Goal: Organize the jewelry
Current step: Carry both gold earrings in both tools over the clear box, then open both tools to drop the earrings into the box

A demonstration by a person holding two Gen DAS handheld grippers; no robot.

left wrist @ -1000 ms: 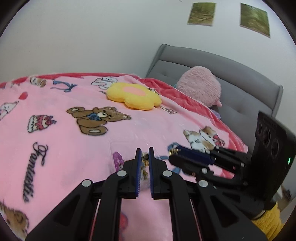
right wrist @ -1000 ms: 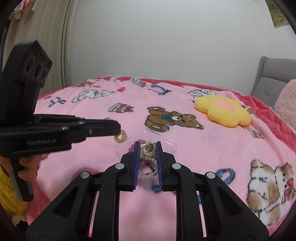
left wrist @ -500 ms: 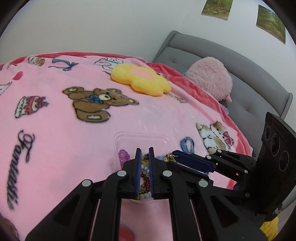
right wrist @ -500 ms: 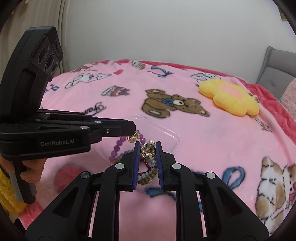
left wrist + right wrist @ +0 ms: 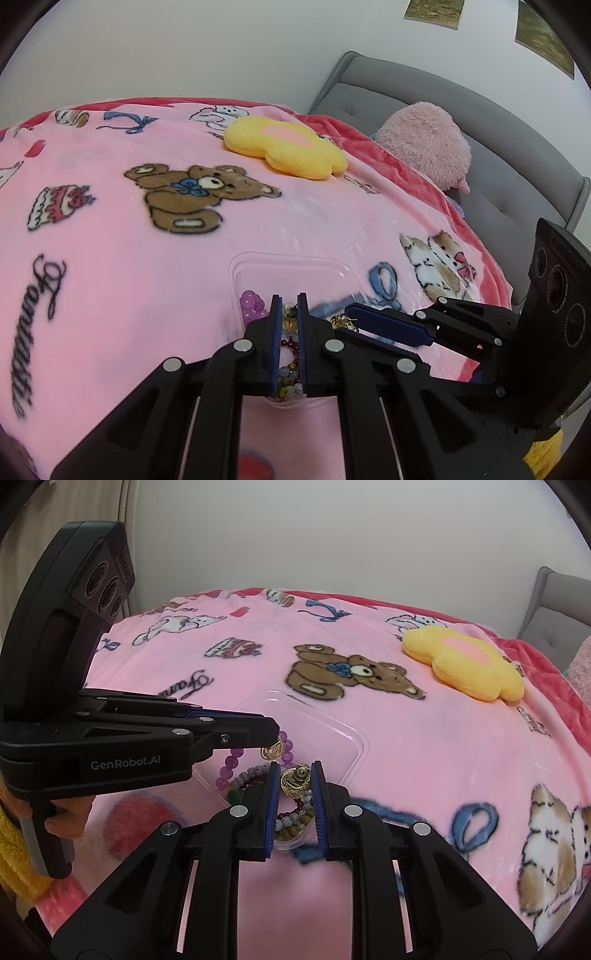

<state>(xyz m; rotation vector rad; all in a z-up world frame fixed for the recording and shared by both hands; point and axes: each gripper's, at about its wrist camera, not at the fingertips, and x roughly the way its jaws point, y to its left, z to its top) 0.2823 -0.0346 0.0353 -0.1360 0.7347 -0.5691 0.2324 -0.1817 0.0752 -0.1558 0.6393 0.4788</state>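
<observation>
A clear plastic tray [image 5: 288, 259] [image 5: 334, 718] lies on the pink blanket and holds a purple bead bracelet [image 5: 251, 305] [image 5: 228, 765] and other bead bracelets [image 5: 291, 823]. My left gripper [image 5: 287, 306] [image 5: 272, 735] hangs over the tray's near-left part, shut on a small gold earring [image 5: 290, 319] [image 5: 272, 751]. Right beside it, my right gripper [image 5: 294, 771] [image 5: 351, 320] is shut on a second gold earring [image 5: 294, 782] [image 5: 340, 322] above the bracelets. Both earrings hang just above the tray. The tray's near part is hidden behind the fingers.
A yellow flower cushion [image 5: 286, 149] [image 5: 465, 666] lies farther back on the blanket [image 5: 110, 258]. A pink plush [image 5: 424, 146] leans against the grey headboard [image 5: 498, 122] at the right. A person's hand [image 5: 62, 819] holds the left gripper's handle.
Both grippers have come forward and down over the tray with their earrings still held. The tray and bracelets now sit right under the fingertips.
</observation>
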